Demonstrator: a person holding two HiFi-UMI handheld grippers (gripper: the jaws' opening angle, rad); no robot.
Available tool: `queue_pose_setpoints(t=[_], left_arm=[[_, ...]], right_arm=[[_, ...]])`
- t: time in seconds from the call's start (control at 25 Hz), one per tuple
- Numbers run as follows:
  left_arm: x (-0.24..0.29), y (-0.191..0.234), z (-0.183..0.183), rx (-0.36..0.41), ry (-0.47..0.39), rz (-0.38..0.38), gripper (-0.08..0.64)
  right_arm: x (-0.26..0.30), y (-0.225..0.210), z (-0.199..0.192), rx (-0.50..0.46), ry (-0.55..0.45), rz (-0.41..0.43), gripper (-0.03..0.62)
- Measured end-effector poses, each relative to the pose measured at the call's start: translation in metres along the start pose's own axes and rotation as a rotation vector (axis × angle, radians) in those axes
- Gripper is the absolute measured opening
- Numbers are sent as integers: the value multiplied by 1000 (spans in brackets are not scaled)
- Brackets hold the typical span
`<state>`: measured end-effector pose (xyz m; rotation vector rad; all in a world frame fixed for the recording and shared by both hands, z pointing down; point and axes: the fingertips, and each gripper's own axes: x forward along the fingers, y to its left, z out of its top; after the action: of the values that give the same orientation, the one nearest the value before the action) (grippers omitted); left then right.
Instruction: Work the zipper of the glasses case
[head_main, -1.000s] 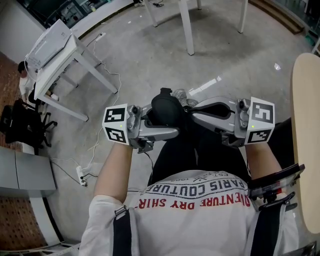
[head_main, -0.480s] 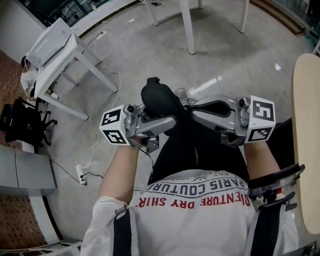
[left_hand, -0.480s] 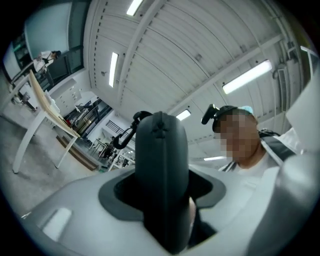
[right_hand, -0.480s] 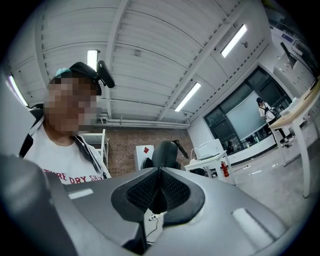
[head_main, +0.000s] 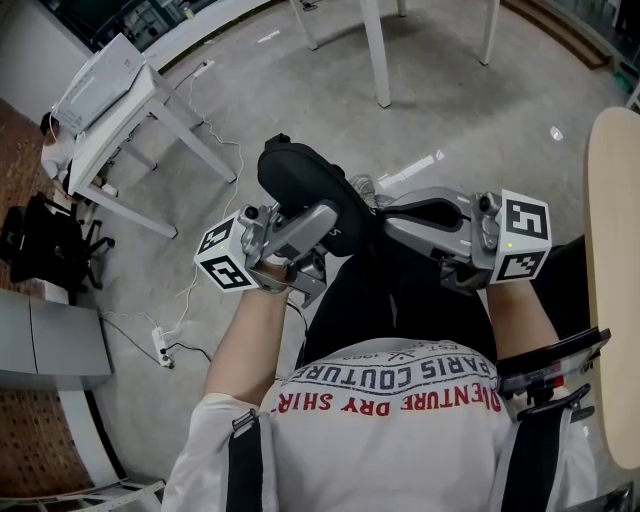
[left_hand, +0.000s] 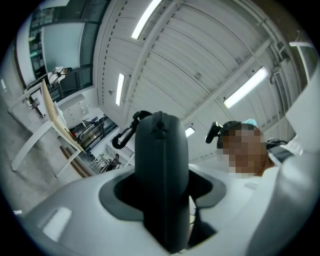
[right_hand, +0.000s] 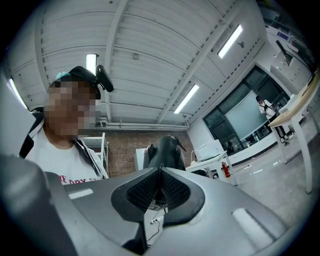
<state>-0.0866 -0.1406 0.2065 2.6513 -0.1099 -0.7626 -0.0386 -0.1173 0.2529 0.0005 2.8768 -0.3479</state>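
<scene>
I see the black glasses case (head_main: 300, 180) tilted up in the air above the person's lap, clamped edge-on between the jaws of the left tool (head_main: 318, 222). The right tool (head_main: 384, 222) is clenched, tips together at the case's lower end. Whether they pinch the zipper pull I cannot tell.

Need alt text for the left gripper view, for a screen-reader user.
A black glasses case stands clamped between the two pale jaws of the left gripper, filling the centre, with a seam down its middle and a black clip at its top left. Behind are a white ribbed ceiling with strip lights and, at right, the person.
</scene>
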Motion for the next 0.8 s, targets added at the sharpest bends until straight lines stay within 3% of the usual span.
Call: queue_pose_setpoints(t=[0.48,0.8], left_arm=[[-11,8,9,-76,-145,38,249],[-17,17,16,-81,-198,91,250]], right_arm=[[-2,0,-8,17,-8,-7,17],[1,-7,-11,45,-11,-25,17]])
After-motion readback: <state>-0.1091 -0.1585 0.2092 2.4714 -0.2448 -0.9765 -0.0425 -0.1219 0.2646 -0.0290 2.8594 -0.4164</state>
